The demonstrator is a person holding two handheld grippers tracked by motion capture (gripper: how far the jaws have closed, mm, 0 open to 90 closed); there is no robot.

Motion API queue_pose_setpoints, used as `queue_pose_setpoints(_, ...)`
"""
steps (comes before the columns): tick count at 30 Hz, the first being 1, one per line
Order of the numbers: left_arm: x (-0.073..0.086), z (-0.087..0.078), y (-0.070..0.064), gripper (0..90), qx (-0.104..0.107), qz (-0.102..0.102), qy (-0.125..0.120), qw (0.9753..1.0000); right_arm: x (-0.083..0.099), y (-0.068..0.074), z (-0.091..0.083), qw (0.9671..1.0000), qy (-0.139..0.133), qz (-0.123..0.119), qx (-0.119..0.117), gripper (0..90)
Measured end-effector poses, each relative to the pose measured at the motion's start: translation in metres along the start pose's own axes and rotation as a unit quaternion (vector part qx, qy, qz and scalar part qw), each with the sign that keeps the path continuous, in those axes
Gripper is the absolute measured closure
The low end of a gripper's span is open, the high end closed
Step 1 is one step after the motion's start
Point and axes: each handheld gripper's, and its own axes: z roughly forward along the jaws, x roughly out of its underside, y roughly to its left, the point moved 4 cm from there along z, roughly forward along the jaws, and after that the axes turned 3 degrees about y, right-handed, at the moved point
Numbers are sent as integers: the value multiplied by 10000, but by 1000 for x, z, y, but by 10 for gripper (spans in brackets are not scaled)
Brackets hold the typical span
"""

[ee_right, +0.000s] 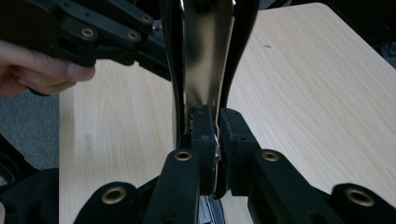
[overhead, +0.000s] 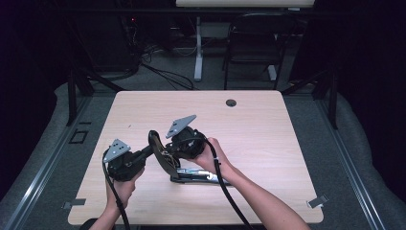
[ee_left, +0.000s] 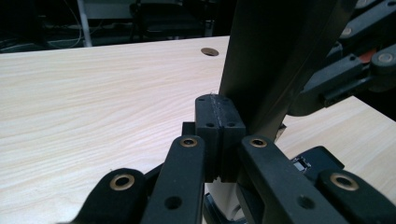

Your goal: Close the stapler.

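Note:
A black hinged case lies on the pale wooden table, its base flat with silvery parts showing inside. Its lid stands raised and tilted. My right gripper is shut on the lid's thin edge, and the lid's shiny inner face rises straight ahead of it. My left gripper has its pads pressed together, with the lid's dark outer face just to their right. Seen from above, the left gripper meets the lid from the left and the right gripper from the right.
A round cable hole sits near the table's far edge. Beyond the table stand a black chair and a white desk leg, with cables on the floor. The person's forearms reach in over the table's near edge.

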Motion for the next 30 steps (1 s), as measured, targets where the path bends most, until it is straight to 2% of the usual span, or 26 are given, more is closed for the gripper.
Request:
queue_pose_setpoints(7, 2, 7, -7, 900, 138, 136, 189, 9996, -2, 1, -6, 9999, -136, -43, -1, 855)
queue_pose_setpoints(9, 2, 9, -8, 900, 171, 96, 191, 9996, -2, 1, -9, 9998, -179, -40, 44, 857)
queue_pose_setpoints(13, 4, 12, -9, 900, 210, 142, 274, 9993, 1, 0, -13, 9997, -226, -9, 27, 857)
queue_pose_setpoints(20, 7, 20, -15, 900, 365, 276, 536, 9975, 10, -3, -21, 9994, -315, 82, 142, 863)
queue_pose_setpoints(23, 8, 24, -16, 900, 402, 293, 609, 9969, 14, -4, -26, 9993, -286, 45, 227, 864)
queue_pose_setpoints(30, 10, 30, -20, 900, 492, 314, 765, 9954, 23, -8, -35, 9992, -328, 147, 187, 867)
